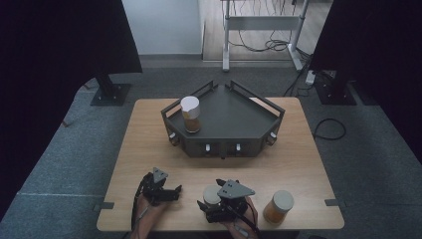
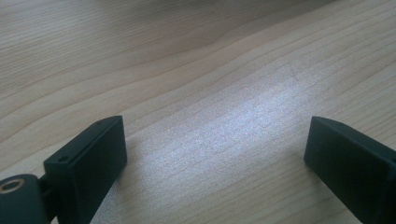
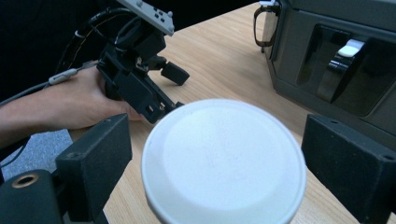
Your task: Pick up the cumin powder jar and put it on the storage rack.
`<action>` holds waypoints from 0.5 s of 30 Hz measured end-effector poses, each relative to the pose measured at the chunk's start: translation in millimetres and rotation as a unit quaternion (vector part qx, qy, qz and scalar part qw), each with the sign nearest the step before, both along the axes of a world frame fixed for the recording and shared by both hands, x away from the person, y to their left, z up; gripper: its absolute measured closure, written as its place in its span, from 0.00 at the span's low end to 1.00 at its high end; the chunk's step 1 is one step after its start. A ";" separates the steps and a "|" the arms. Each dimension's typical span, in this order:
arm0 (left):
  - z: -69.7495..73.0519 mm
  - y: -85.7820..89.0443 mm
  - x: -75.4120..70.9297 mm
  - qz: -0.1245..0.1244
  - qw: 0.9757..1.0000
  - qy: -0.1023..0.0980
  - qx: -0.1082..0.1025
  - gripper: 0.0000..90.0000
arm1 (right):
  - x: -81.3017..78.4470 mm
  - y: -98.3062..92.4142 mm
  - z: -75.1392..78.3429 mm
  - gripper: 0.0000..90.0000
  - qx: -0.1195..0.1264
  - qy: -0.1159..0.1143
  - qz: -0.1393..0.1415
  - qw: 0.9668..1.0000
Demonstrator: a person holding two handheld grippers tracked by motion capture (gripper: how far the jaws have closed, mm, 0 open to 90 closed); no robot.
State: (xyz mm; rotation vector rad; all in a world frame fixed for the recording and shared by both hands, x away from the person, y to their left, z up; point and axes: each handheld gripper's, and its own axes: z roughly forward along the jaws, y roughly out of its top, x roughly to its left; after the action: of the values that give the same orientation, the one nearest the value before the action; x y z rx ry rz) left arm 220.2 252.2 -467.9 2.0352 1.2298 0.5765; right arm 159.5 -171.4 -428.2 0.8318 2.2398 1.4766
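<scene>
White-lidded jar [image 3: 223, 161] stands on the wooden table [image 1: 149, 144] near its front edge, between the jaws of my right gripper [image 3: 215, 158]; a gap shows on each side, so the pads do not press it. My left gripper [image 2: 215, 154] rests just beside, jaws wide, holding nothing. Behind stands a dark tray [image 1: 234, 119].
</scene>
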 end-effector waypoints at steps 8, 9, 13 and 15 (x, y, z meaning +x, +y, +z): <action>-0.1 0.0 0.0 0.000 1.000 0.000 0.000 0.06 | -0.3 -0.8 -3.9 0.18 -0.007 0.009 0.004 1.000; 0.0 0.0 0.0 0.000 1.000 0.000 0.000 0.06 | -0.1 -1.6 -4.7 0.19 -0.004 0.011 0.006 1.000; 0.0 0.0 0.0 0.000 1.000 0.000 0.000 0.06 | -0.8 -3.8 -6.3 0.26 0.002 0.014 0.006 1.000; 0.0 0.0 0.0 0.000 1.000 0.000 0.000 0.06 | -1.6 -4.6 -6.7 0.29 0.004 0.013 0.005 1.000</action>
State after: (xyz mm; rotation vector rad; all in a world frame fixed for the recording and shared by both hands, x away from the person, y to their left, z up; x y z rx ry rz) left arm 220.2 252.2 -467.9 2.0351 1.2297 0.5764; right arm 157.9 -176.0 -434.9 0.8480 2.2627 1.4888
